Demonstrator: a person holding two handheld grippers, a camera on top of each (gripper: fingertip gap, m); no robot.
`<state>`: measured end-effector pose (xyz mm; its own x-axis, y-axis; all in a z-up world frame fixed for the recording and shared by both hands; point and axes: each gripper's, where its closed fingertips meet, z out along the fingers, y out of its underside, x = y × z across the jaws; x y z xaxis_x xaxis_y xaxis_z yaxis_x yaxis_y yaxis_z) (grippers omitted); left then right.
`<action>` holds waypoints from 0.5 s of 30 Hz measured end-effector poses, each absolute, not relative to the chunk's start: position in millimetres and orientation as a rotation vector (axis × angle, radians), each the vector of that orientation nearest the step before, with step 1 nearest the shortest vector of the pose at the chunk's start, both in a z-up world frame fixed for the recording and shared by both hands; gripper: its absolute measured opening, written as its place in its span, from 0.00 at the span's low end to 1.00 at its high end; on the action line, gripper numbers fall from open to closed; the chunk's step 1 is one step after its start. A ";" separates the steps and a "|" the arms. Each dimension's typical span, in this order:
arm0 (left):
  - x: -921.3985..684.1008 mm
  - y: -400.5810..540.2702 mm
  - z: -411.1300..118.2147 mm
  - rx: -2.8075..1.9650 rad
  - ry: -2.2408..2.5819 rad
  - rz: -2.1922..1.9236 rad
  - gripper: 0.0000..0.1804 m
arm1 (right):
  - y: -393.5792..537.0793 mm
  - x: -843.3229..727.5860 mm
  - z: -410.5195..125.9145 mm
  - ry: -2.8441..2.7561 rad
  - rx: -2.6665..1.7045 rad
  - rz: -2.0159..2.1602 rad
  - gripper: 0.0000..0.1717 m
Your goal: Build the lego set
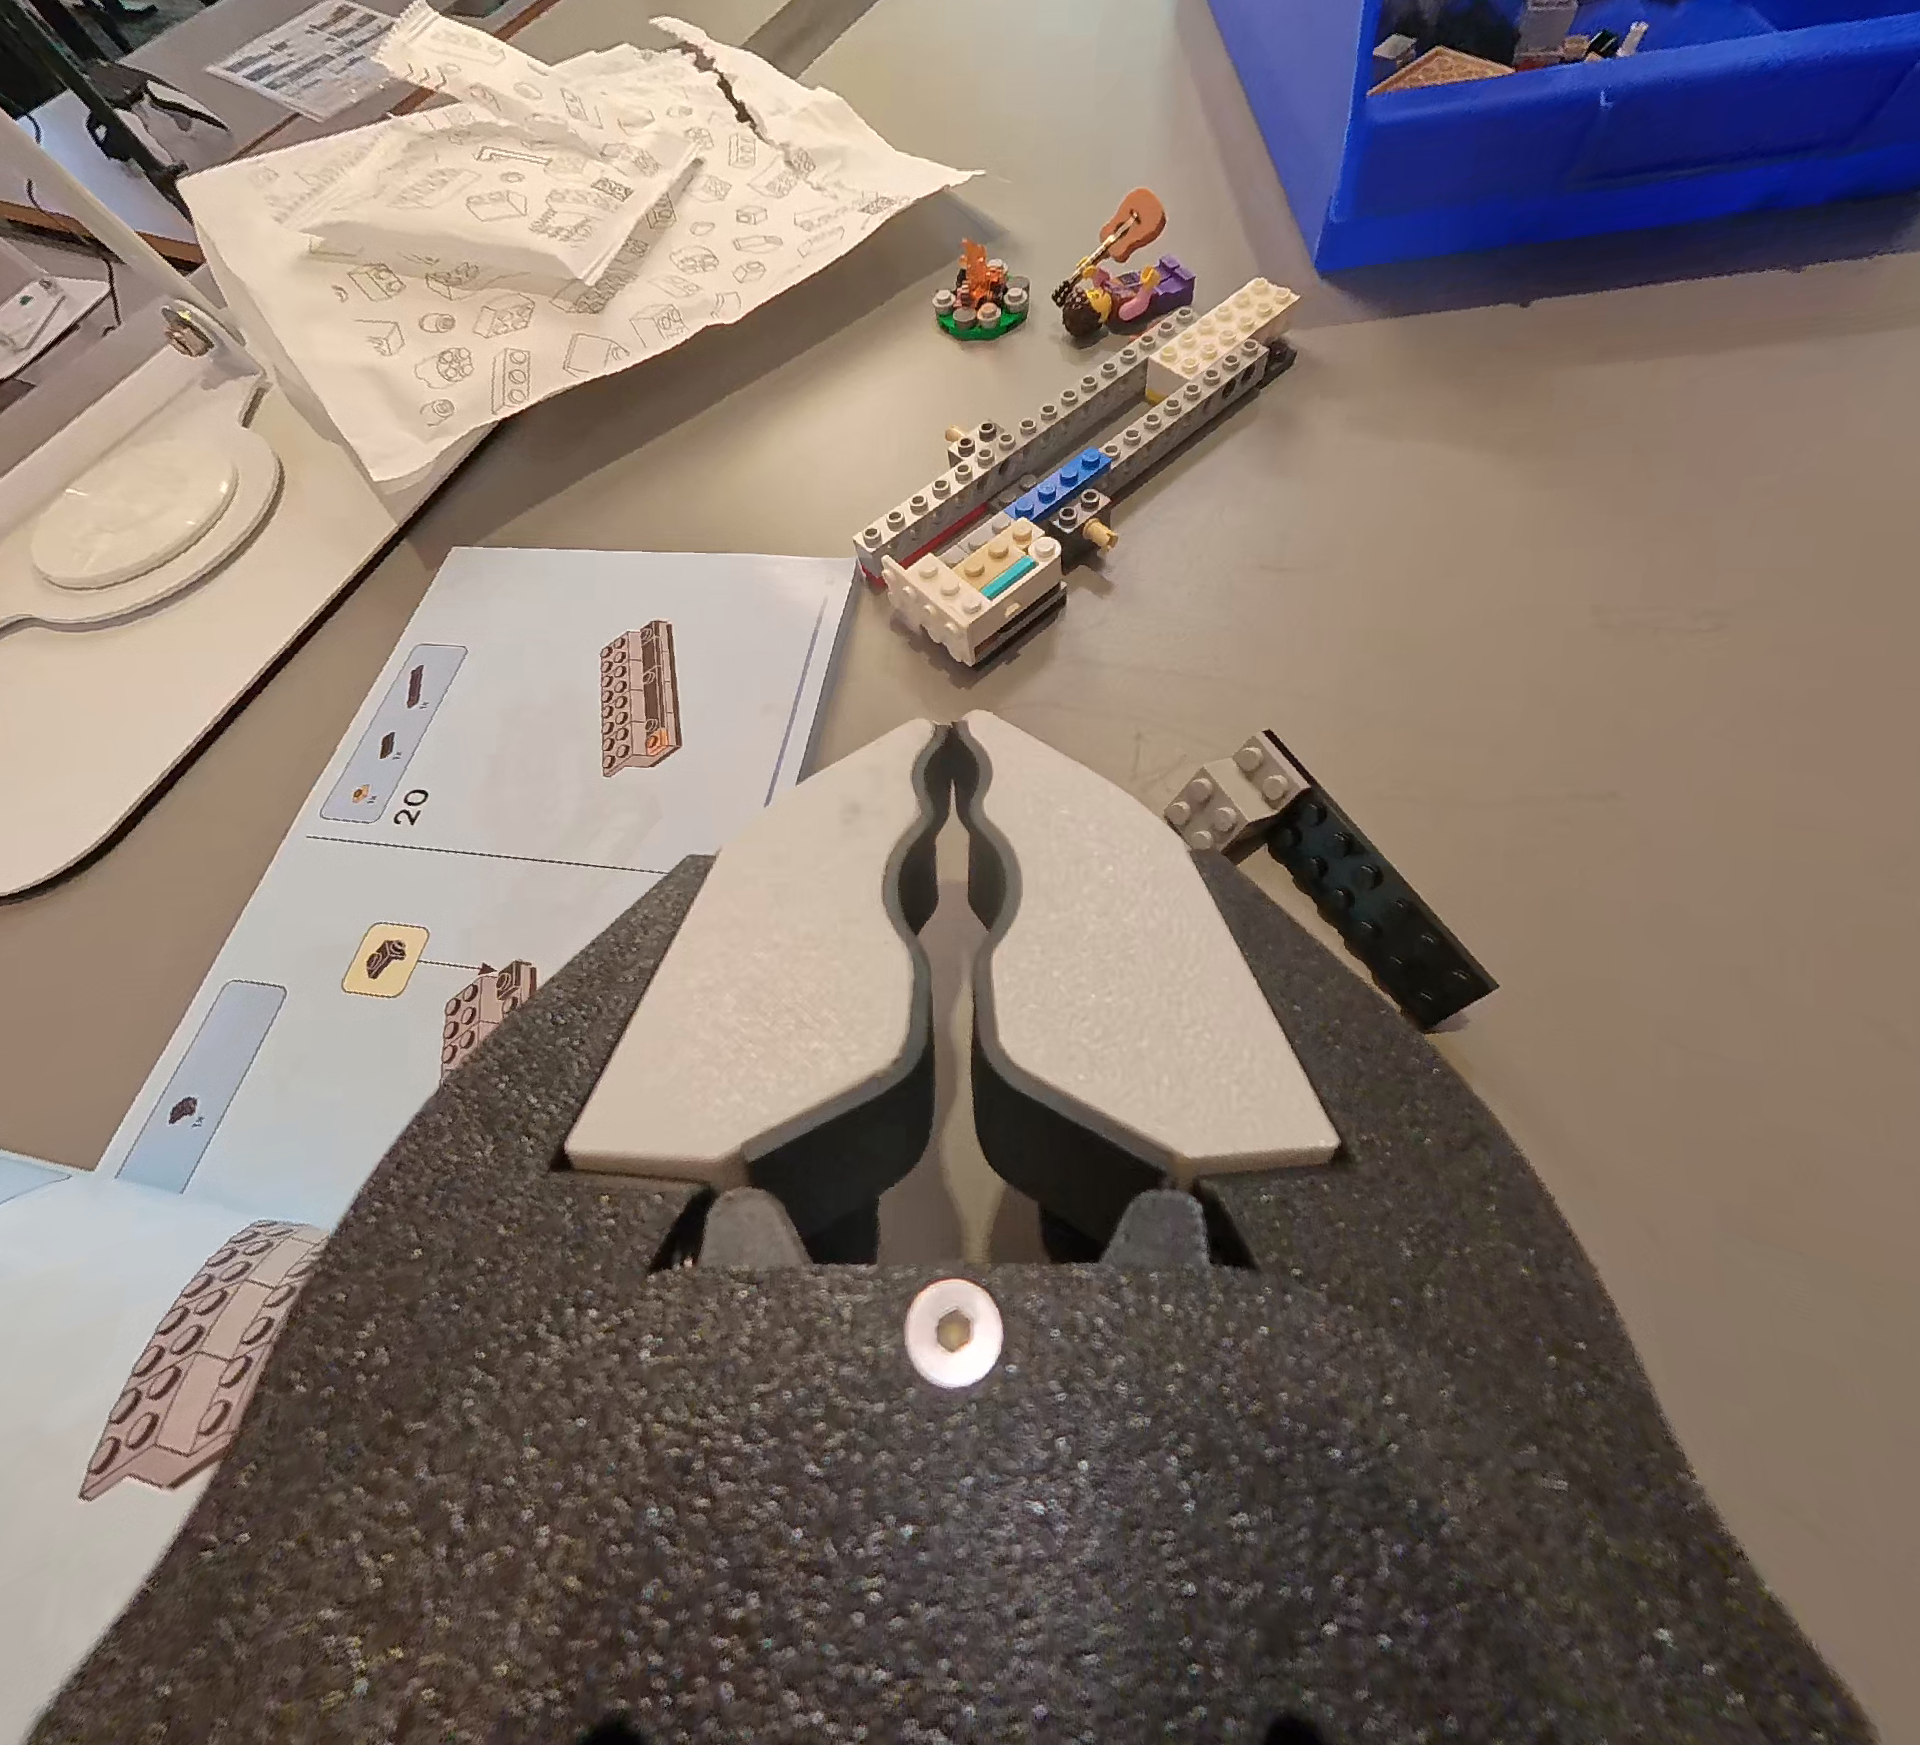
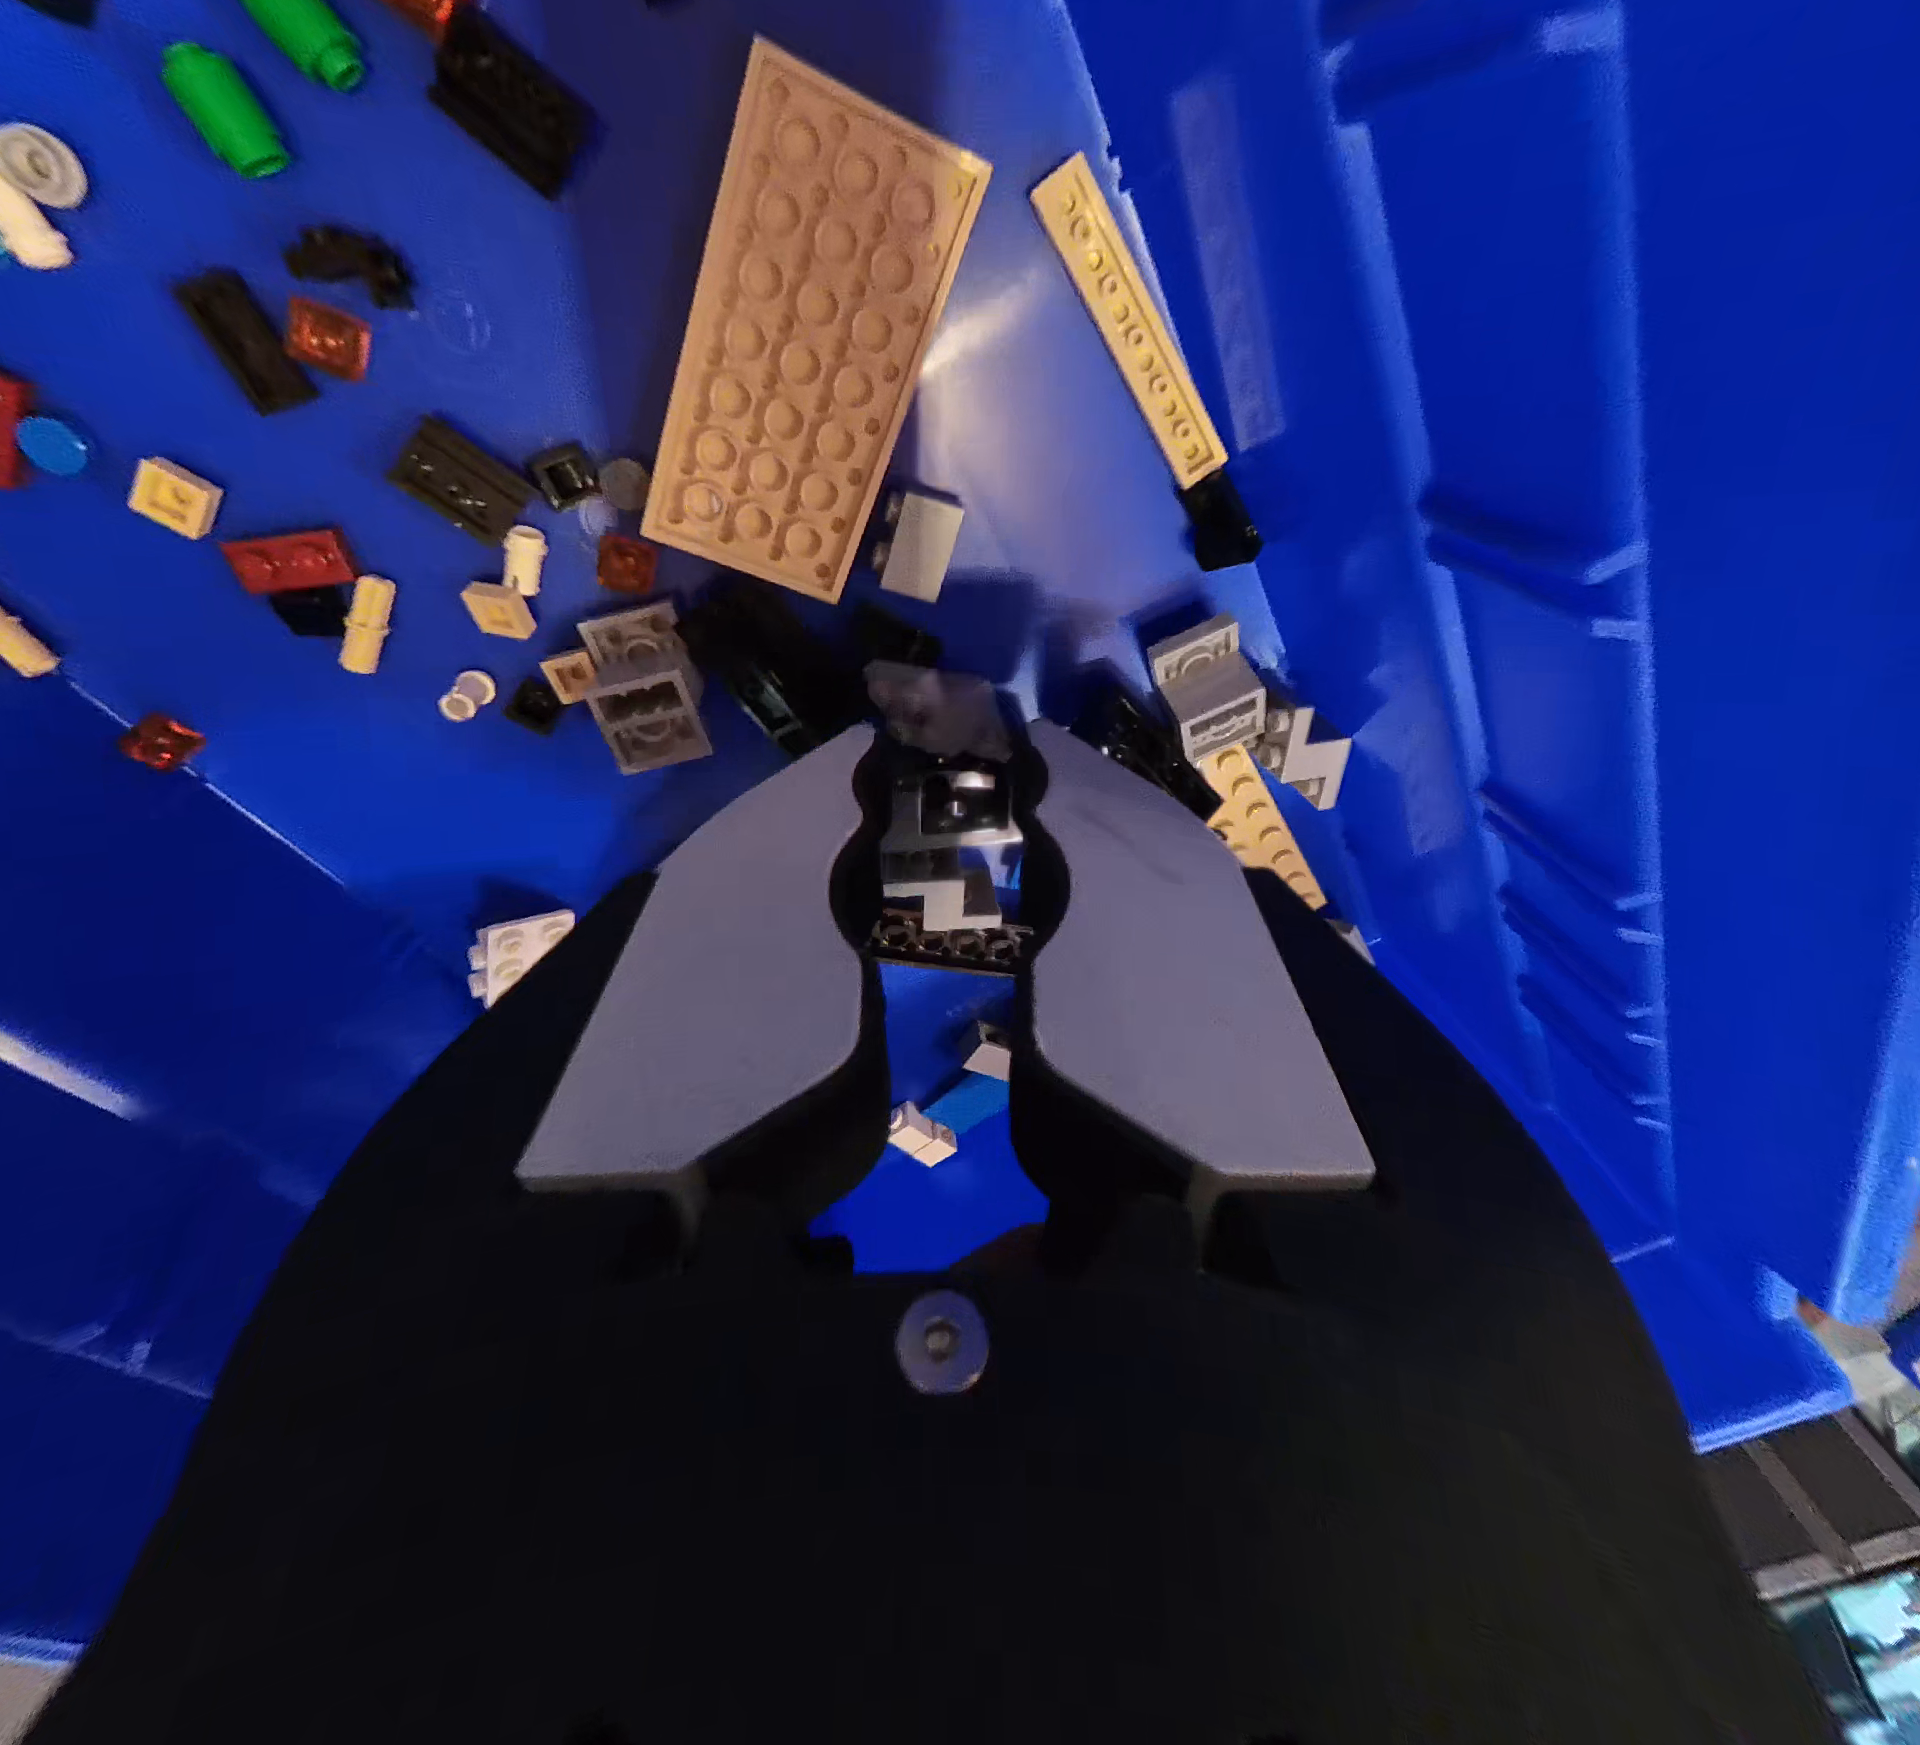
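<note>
1. While the left gripper (image 1: 951,734) hangs just above the grey table (image 1: 1558,656), its two fingertips meet with nothing between them: clenched and bare.
2. Nearest items to it: an open instruction booklet (image 1: 582,656) just to its left, and a light grey brick (image 1: 1231,791) seated on one end of a black plate (image 1: 1371,906) just to its right. It touches neither.
3. Long brick assembly (image 1: 1070,469), one item, lies on the table beyond the left gripper. It has grey studded beams, white blocks at both ends, and blue, red and teal pieces in the middle. I judge it partly built: short pins stick out bare at its sides.
4. Finished small items beyond it: a campfire model (image 1: 980,298) and a minifigure with a guitar (image 1: 1122,282), lying side by side.
5. Torn white paper bags (image 1: 540,241) lie flat behind the booklet.
6. Blue bin (image 1: 1558,168) stands at the far right of the table. The right gripper (image 2: 951,739) is down inside it, near one wall.
7. Right gripper: its fingers are parted by the width of a dark grey piece (image 2: 951,807) that sits between them. The pads appear to press its sides, so I judge it gripped. The spot just past the tips is blurred.
8. Loose stock on the bin floor: a large tan plate (image 2: 821,313), a tan strip (image 2: 1127,324), green cylinders (image 2: 291,12), and many small black, red, grey and cream parts.
</note>
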<state>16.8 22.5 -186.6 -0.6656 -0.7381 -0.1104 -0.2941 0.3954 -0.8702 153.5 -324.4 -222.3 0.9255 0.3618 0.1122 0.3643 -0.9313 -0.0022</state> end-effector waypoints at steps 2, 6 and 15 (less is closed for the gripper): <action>16.0 22.9 -185.3 -0.885 2.164 -1.224 0.00 | -326.3 152.2 -225.0 -0.578 -3.080 -0.156 0.12; 15.1 23.0 -184.7 -0.885 2.160 -1.229 0.00 | -321.7 152.1 -222.9 -0.521 -3.057 -0.148 0.12; 15.6 22.6 -185.4 -0.886 2.164 -1.226 0.00 | -322.4 156.3 -224.9 -0.414 -3.060 -0.158 0.10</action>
